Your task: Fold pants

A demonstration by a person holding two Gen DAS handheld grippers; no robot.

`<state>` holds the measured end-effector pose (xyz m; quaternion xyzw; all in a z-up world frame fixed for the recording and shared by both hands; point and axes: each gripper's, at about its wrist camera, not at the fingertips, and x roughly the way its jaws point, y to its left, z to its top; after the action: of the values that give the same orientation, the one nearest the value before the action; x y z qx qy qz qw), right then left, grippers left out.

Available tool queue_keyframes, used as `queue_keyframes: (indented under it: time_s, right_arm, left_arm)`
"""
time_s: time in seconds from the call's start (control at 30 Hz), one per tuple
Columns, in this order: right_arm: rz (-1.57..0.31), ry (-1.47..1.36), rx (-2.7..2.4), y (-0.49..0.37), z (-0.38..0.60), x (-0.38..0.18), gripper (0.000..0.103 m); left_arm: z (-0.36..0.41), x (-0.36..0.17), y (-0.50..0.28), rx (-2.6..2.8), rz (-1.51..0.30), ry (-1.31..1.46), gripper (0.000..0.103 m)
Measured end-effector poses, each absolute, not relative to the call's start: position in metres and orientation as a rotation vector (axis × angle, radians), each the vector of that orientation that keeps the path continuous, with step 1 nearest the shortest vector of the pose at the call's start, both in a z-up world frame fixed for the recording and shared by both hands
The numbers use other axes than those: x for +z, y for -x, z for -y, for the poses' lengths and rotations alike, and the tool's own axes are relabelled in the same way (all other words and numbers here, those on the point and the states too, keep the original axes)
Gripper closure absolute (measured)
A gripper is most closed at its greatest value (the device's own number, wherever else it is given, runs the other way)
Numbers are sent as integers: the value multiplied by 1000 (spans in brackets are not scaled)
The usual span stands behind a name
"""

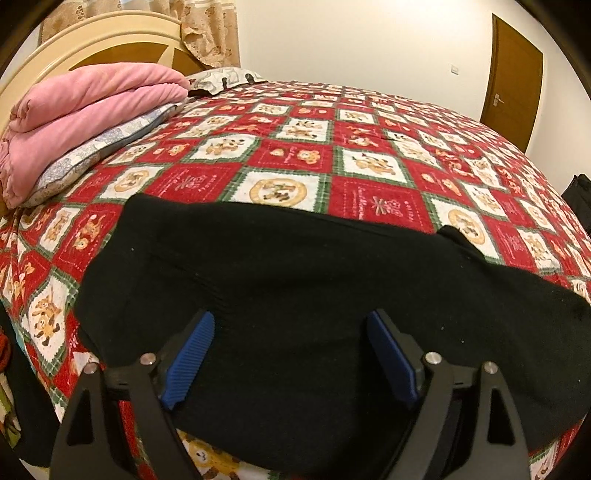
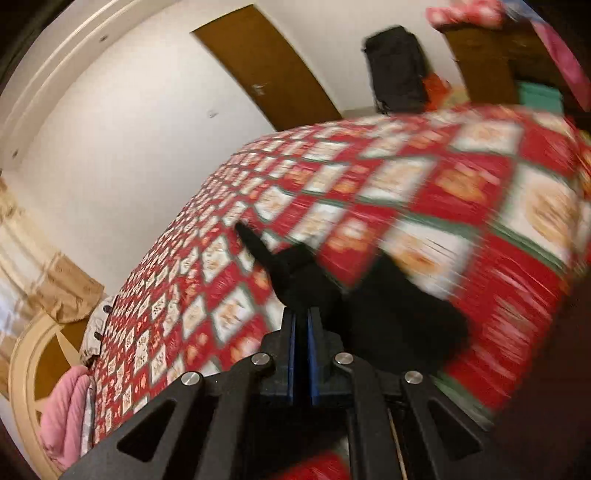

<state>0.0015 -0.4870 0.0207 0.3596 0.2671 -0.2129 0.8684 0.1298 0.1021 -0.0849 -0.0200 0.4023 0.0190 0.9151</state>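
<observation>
So the black pants (image 1: 295, 295) are lying on the bed (image 1: 295, 155), which has a red, white and green patchwork cover with little bear prints. Seen from the left tongs (image 1: 290, 332), the pants are spread across the near part of the bed in one wide dark slab, far edge pretty straight, with a small flap sticking up toward the right. The left tongs are spread wide, blue pads (image 1: 188, 354) well apart, hovering right over the fabric with nothing pinched between them; can't tell if the tips actually touch the cloth.

The right tongs (image 2: 302, 314) are pressed together, and black fabric (image 2: 332, 291) bunches up right at their tips, with a couple of pointy bits poking out ahead of them over the cover. Looks like they're pinching a piece of the pants, though that whole view is smeared with blur so the exact grip is hard to make out.

Around the bed: a folded pink blanket (image 1: 85, 114) stacked on a pillow (image 1: 96, 151) by the cream headboard (image 1: 92, 44), a beige curtain (image 1: 210, 33) behind, a brown door (image 1: 513, 81) on the far wall, and something black (image 2: 397, 70) standing near the bed's far corner
</observation>
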Motion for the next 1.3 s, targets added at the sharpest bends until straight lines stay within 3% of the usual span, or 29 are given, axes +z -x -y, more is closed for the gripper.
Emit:
queue_keyframes:
  time_s: [0.2,0.43,0.47,0.53,0.57,0.7,0.9,1.13,1.3]
  right_arm:
    - [-537,-949,-433,47,512,-17,96]
    - [-444,-756,-632,63,513,42,95]
    - [-440,-745,-637,62,516,46,93]
    - [-453,-750,-639,58,521,46,67]
    - [-445,-749,-635,56,522,44,61]
    - [-439,-586,-637,36,504,45,60]
    - [-508,-294,-401,-38,410,43,60]
    - [-704,-255,108,-122,254,-15,60]
    - [-853,-129,228,-166,161,-61,60]
  left_arm:
    - [-101,-84,-132,49,-830,38,13]
    - [-100,-83,-133,49,-832,28,13]
    - [-99,-82,-133,52,-830,17,13]
    - [-96,-78,-131,65,-822,-6,13]
    - [-93,-75,-129,70,-813,-23,13]
    - [-71,-55,-113,59,-724,-132,13]
    - [-44,-45,-107,-60,-726,-106,13]
    - [-14,-61,-95,-141,-722,-228,13]
    - [-50,-76,-96,-68,-761,-236,12]
